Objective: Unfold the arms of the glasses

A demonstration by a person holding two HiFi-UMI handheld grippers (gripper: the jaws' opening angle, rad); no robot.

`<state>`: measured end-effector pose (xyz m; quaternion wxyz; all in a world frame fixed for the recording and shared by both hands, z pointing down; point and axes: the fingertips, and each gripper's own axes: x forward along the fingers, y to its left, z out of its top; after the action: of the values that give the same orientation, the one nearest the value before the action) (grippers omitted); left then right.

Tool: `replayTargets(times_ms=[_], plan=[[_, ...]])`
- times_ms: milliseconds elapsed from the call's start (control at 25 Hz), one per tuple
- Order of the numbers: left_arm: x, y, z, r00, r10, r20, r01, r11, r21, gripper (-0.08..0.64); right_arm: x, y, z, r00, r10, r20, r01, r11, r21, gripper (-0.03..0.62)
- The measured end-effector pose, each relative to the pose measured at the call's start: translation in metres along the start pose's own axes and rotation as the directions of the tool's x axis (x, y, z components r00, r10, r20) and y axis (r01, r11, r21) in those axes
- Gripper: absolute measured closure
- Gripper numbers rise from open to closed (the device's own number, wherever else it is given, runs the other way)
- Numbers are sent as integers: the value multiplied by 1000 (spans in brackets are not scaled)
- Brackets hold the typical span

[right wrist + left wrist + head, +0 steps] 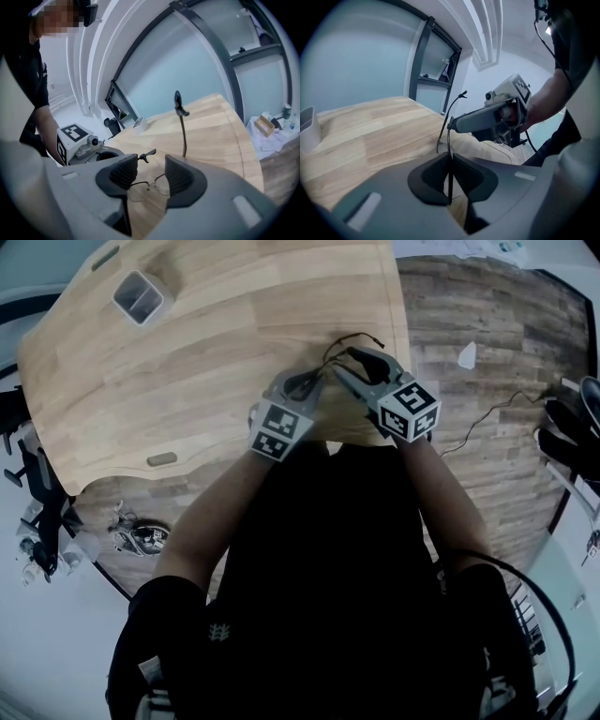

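Note:
Thin dark wire-framed glasses (147, 190) are held just above the light wooden table (187, 362), near its right edge. My left gripper (450, 176) is shut on the edge of the frame, which shows as a thin dark line pinched between the pads. One arm of the glasses (180, 126) stands out upward; in the left gripper view this arm (452, 112) rises beside the right gripper's finger (483, 119). My right gripper (151, 173) is open, with the lenses lying below and between its pads but untouched. In the head view the left gripper (309, 382) and right gripper (349, 360) sit close together.
A small white box (139, 296) stands at the table's far left, also the white box (139, 123) in the right gripper view. A grey slot (161, 459) is near the front edge. A cable (487, 418) trails over the wooden floor to the right.

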<state>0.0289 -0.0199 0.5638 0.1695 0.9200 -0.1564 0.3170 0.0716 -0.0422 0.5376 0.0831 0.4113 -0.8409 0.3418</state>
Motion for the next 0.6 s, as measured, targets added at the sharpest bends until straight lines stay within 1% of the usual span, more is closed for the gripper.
replayTargets(times_ms=[120, 280, 360, 600], plan=[[-3, 0, -1, 1000, 3, 10, -3, 1000, 6, 525, 6, 10, 2, 999, 43, 2, -43, 999, 9, 419], [-7, 0, -4, 1000, 5, 8, -5, 1000, 14, 523, 10, 25, 6, 996, 94, 10, -94, 996, -4, 419], [-10, -2, -7, 1000, 7, 8, -7, 1000, 16, 523, 9, 31, 8, 994, 109, 13, -109, 994, -12, 419], [-25, -8, -5, 999, 19, 33, -20, 1000, 18, 494, 6, 48, 9, 991, 132, -3, -132, 990, -58, 419]])
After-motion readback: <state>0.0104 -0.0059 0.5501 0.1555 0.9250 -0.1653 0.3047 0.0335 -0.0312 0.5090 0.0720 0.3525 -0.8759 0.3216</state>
